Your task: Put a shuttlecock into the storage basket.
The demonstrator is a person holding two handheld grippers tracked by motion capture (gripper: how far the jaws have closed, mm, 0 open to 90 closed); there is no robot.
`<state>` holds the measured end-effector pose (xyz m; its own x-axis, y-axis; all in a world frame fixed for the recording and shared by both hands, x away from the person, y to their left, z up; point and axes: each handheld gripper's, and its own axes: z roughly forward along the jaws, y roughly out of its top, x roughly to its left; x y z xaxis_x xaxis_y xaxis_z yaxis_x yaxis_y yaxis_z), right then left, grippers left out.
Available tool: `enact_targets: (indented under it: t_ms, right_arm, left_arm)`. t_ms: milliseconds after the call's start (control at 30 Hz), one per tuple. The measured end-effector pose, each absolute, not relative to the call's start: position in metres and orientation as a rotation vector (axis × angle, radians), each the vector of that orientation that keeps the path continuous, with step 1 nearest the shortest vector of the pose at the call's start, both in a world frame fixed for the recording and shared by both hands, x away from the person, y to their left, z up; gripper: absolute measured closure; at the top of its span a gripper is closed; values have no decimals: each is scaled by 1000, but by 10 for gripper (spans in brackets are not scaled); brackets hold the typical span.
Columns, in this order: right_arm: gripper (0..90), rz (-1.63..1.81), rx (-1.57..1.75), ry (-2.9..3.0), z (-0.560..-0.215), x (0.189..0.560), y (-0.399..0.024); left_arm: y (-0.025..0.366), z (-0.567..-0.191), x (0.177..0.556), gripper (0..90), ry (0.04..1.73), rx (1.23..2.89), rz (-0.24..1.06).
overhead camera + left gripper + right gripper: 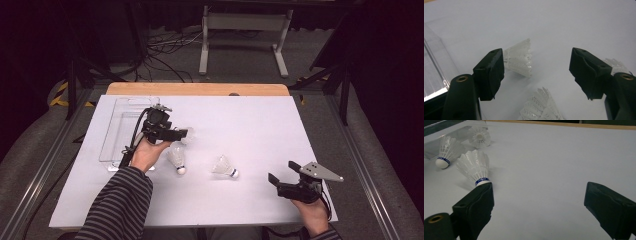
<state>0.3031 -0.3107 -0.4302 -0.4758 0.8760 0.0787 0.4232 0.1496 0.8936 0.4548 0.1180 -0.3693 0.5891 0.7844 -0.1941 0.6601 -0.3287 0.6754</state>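
Black left gripper [537,72] jaws wide apart, holding nothing.

Your left tool [537,75] stands wide; one shuttlecock [520,58] at eleven o'clock, another [541,107] at six.

Lab-like recording room: dark curtains, floor cables [165,47], white-covered table [250,125], metal stand [245,30].

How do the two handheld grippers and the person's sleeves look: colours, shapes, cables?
Both grippers are black with two blocky jaws. The left gripper has a black cable trailing from its body. The right gripper carries a grey three-cornered plate on top. Each jaw arm has a brass-coloured ring near its base. The left sleeve is striped dark and grey.
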Motion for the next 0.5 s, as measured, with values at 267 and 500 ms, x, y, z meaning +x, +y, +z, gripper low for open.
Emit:
enact_targets:
  t_ms: [267,500]
  right_arm:
    - [95,1287,1236,1968,-430,303,-311]
    - [96,1286,1232,1972,-430,303,-311]
  left_arm:
    - [109,-365,463,333,1165,2153,221]
    - [104,-367,471,338,1211,2186,184]
